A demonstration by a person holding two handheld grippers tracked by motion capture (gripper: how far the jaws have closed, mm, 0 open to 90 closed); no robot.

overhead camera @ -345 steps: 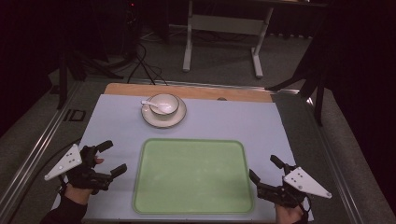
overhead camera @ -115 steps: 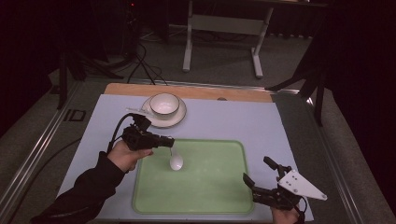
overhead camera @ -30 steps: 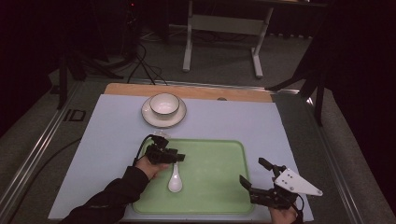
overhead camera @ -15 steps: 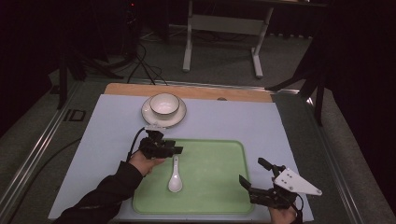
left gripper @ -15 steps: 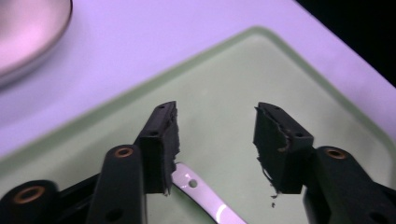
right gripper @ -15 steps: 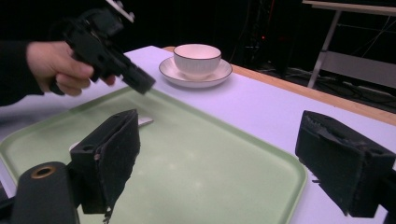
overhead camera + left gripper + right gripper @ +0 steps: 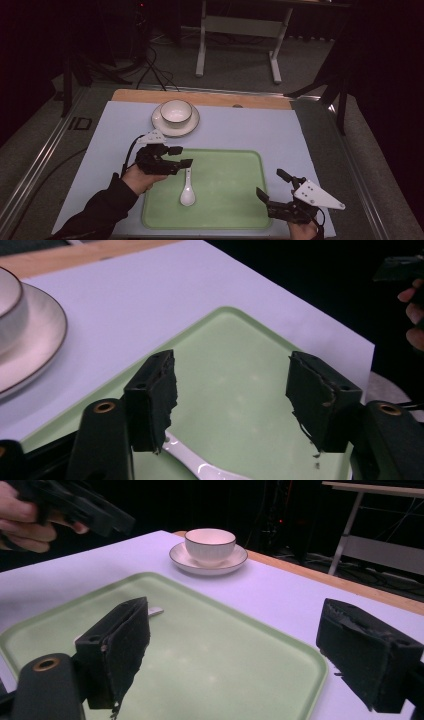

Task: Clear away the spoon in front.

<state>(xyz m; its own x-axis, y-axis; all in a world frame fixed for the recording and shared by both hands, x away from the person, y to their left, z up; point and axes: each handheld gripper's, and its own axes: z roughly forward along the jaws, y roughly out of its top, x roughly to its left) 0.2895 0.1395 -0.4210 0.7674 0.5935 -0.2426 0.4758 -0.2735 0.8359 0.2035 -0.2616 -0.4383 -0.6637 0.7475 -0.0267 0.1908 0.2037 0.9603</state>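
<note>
The left gripper [image 7: 181,156] is hovering with jaws just opening, gripping nothing; the spoon [image 7: 187,190] is lying on the tray [image 7: 230,195] just beneath, handle pointing toward it. The right gripper [image 7: 272,192], open, is resting farther away.

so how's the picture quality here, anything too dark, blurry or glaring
High view: the room beyond the table is nearly black, while the green tray and white spoon read clearly. Left gripper view: the near jaws are sharp, with a small glint on the spoon. Right gripper view: the cup and saucer look slightly soft.
</note>
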